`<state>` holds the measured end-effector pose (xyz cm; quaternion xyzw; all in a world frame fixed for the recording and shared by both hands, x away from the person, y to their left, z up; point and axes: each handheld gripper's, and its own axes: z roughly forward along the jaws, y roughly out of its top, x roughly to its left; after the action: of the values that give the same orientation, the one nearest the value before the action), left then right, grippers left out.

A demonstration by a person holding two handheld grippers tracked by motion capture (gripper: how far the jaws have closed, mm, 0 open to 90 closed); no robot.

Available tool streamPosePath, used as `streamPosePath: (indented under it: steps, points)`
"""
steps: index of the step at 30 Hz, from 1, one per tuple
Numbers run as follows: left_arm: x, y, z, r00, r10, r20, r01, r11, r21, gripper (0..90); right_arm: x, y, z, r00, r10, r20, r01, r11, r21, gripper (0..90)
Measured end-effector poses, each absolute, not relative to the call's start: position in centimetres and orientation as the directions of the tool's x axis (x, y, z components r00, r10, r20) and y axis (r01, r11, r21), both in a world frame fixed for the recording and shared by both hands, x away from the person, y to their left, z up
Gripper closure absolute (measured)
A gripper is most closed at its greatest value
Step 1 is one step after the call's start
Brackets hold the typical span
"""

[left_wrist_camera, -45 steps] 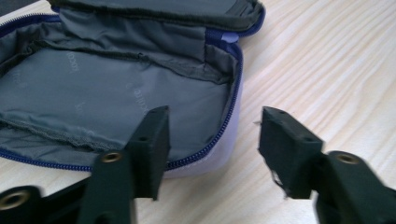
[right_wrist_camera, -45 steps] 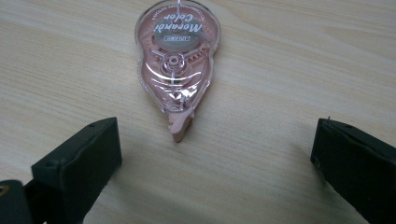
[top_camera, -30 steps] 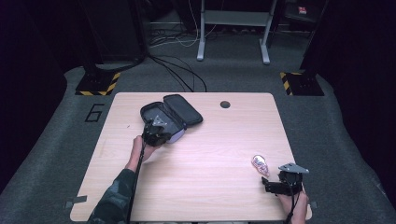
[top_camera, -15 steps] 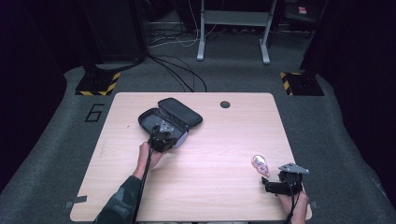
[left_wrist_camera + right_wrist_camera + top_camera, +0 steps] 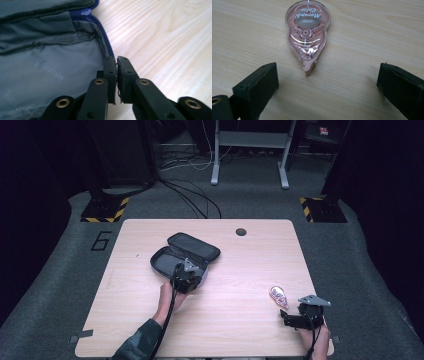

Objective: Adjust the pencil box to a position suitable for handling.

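A dark grey zip case (image 5: 186, 251) lies open near the middle of the table, its lid folded back; its grey lining and blue zip (image 5: 103, 37) are close up in the left gripper view. My left gripper (image 5: 117, 60) is shut on the case's near right rim, with the fabric edge pinched between the jaws; the high view has this gripper (image 5: 191, 271) at the case's near edge. At the near right lies a pink correction tape roller (image 5: 277, 295), tip toward my right gripper (image 5: 291, 314). That gripper (image 5: 327, 75) stands open just short of the roller (image 5: 307, 32), not touching it.
The wooden table (image 5: 240, 335) has a round cable hole (image 5: 241, 231) at its far edge. Beyond it on the dark floor are loose cables (image 5: 195, 202), a white stand (image 5: 250, 140) and hazard-striped bases (image 5: 102, 212). A sleeve (image 5: 142, 342) comes in at the bottom left.
My left gripper has moved right and toward the near edge, dragging the case's near rim with it. The right gripper and the roller have stayed put.
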<state>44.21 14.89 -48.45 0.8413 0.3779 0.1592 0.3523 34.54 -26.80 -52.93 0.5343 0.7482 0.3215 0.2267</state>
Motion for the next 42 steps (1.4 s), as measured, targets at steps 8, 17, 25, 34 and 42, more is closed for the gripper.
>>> streamPosePath:
  steps: [8,17,25,34,42]
  points:
    - [43.9,16.1,-46.8,0.669,0.743,-0.012,0.505,-0.443,0.741,37.7,34.5,-26.8,-52.9,-0.329,0.944,0.006,0.653,0.223,0.724,3.2]
    - [46.5,21.8,-45.4,0.586,0.810,0.009,0.523,-0.387,0.759,15.2,34.5,-26.8,-52.9,-0.329,0.944,0.006,0.653,0.223,0.724,3.2]
    - [50.2,27.9,-45.9,0.475,0.880,0.001,0.597,-0.323,0.734,7.2,34.6,-26.9,-52.9,-0.331,0.944,0.003,0.651,0.226,0.725,3.2]
    - [52.1,30.3,-47.6,0.415,0.909,-0.049,0.648,-0.257,0.717,15.2,34.6,-26.9,-52.9,-0.333,0.943,0.002,0.650,0.228,0.725,3.2]
    - [52.0,30.2,-48.6,0.391,0.920,-0.028,0.665,-0.261,0.700,64.8,34.6,-26.9,-52.9,-0.333,0.943,0.002,0.650,0.228,0.725,3.3]
